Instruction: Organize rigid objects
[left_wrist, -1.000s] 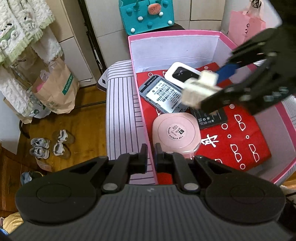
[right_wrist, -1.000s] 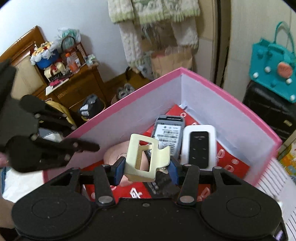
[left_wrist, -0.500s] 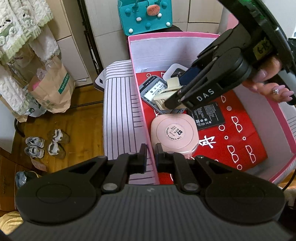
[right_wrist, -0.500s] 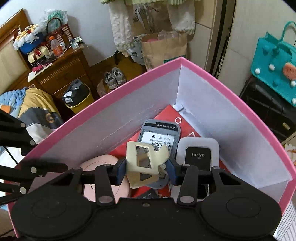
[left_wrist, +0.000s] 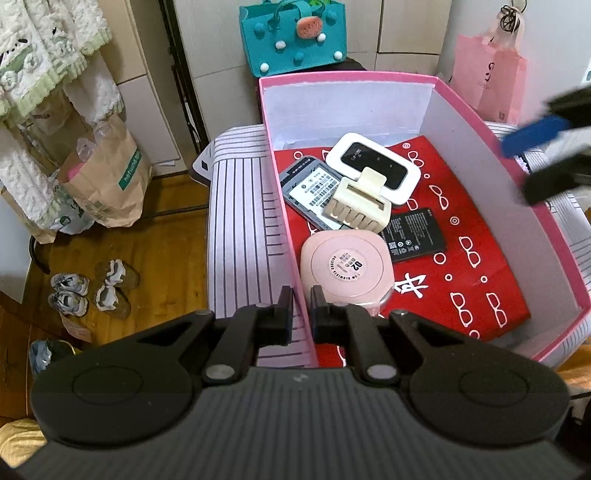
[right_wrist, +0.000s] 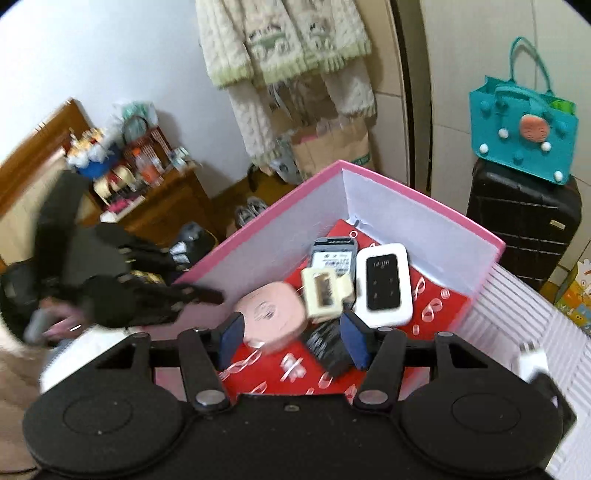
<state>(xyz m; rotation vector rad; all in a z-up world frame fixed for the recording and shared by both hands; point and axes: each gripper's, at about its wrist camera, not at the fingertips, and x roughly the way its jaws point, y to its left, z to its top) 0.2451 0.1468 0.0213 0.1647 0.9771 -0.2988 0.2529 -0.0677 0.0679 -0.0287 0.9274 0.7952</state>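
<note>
**Cream hair claw lies in the pink box, both tools outside the pile**

The cream hair claw (left_wrist: 357, 205) rests inside the pink box (left_wrist: 284, 206), lying across the grey phone (left_wrist: 308, 190) and the white Wi-Fi router (left_wrist: 373, 168), with the pink round case (left_wrist: 345, 264) just beside it and the black battery (left_wrist: 415, 234) touching its other side. All of them sit on red printed paper (left_wrist: 476, 266) lining the box floor.

The left hand-held gripper (left_wrist: 301, 314) has its fingers drawn narrow, straddling the box's near wall; whether they press the wall I cannot tell. The right hand-held gripper (right_wrist: 291, 343) is spread wide and holds nothing, its blue pads (right_wrist: 352, 341) above the near part of the box.

The far right half of the box floor shows only paper. The walls stand high around the things.

The box sits on a striped white surface (left_wrist: 240, 221). Beyond it are a wooden floor (left_wrist: 155, 251) with shoes (left_wrist: 92, 291), a brown paper bag (left_wrist: 110, 181), a teal bag (left_wrist: 293, 38), a pink bag (left_wrist: 487, 81) and a black suitcase (right_wrist: 521, 221).
</note>
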